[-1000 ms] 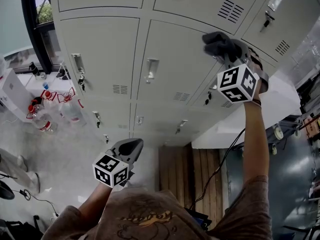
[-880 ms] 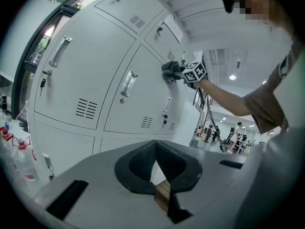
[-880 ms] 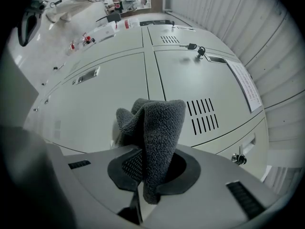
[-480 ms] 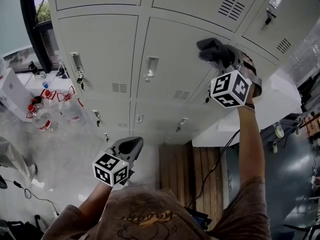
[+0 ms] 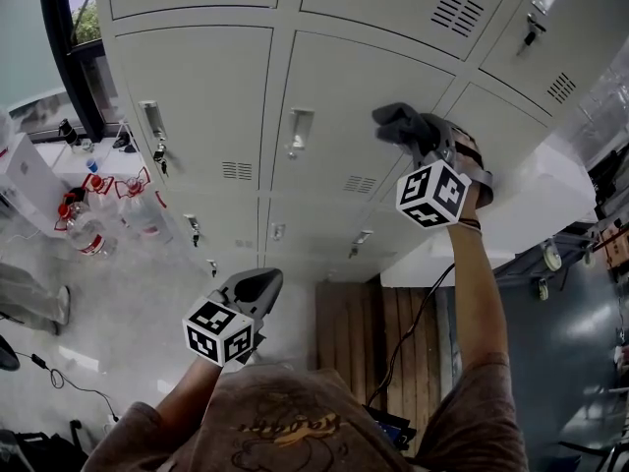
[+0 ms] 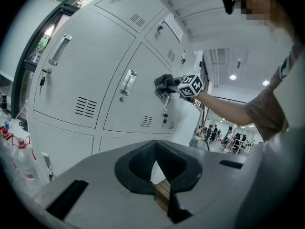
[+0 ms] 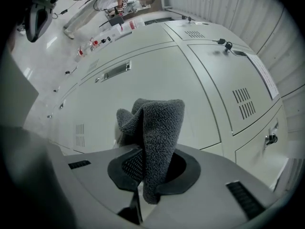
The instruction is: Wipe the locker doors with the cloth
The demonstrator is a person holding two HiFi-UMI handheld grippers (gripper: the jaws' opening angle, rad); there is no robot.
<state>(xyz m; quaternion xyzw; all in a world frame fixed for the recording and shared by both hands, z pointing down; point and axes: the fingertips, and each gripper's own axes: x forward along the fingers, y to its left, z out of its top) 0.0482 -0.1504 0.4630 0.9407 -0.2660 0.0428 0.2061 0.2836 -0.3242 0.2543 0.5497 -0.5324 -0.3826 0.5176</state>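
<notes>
Grey cloth [image 5: 401, 124] at one locker door [image 5: 339, 106], the rest of the bank showing no sign either way
Closest in, the left tool [image 5: 257, 285] hangs low by the person's body, jaws drawn together on nothing; higher and further out, the right tool [image 5: 421, 138] is clamped on the bunched cloth, which sits near the right edge of a middle-row door, apparently touching it. No door shows a streak or damp patch, so what is finished cannot be read; I judge the wiping under way on this door, with the doors above, below and beside it likely left to do
</notes>
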